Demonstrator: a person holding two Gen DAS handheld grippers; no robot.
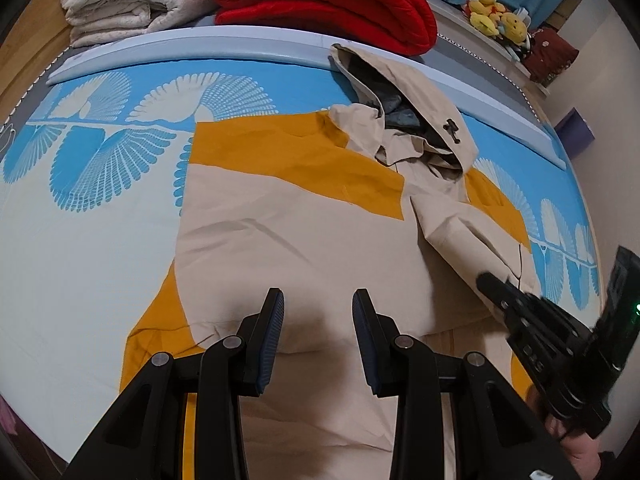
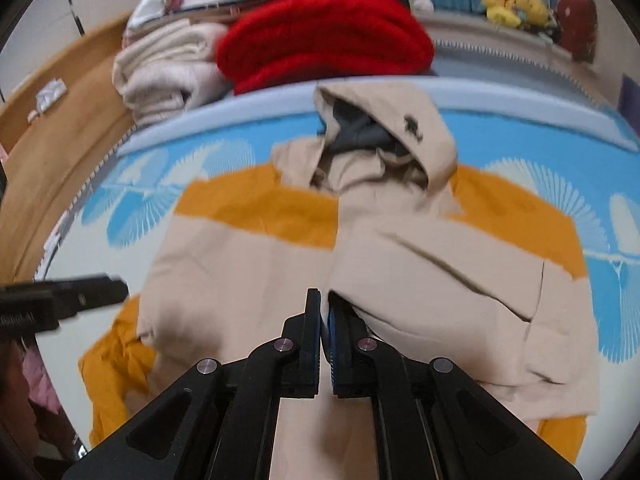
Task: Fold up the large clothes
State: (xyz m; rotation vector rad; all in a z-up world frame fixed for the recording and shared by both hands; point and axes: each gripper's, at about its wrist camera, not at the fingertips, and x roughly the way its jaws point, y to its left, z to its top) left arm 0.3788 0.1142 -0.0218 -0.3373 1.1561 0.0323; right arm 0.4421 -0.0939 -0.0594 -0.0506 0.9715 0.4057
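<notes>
A beige and mustard hooded jacket [image 1: 280,240] [image 2: 240,280] lies spread on the bed, its hood [image 1: 420,92] [image 2: 400,112] toward the far edge. Its right side is folded over the body [image 1: 460,232] [image 2: 440,280]. In the right wrist view my right gripper [image 2: 324,294] is shut, and the edge of that folded part runs in between its pads. The left wrist view shows the right gripper [image 1: 490,280] resting on the same fold. My left gripper [image 1: 318,300] hangs open over the jacket's lower middle with nothing between its fingers; the left gripper [image 2: 116,284] enters the right wrist view from the left.
A blue and white patterned sheet [image 1: 80,240] covers the bed. Beyond its far edge lie a folded red blanket [image 1: 320,0] and cream blankets [image 1: 120,0]. Yellow plush toys [image 1: 496,16] sit at the back right. A wooden bed frame [image 2: 60,140] runs along the left.
</notes>
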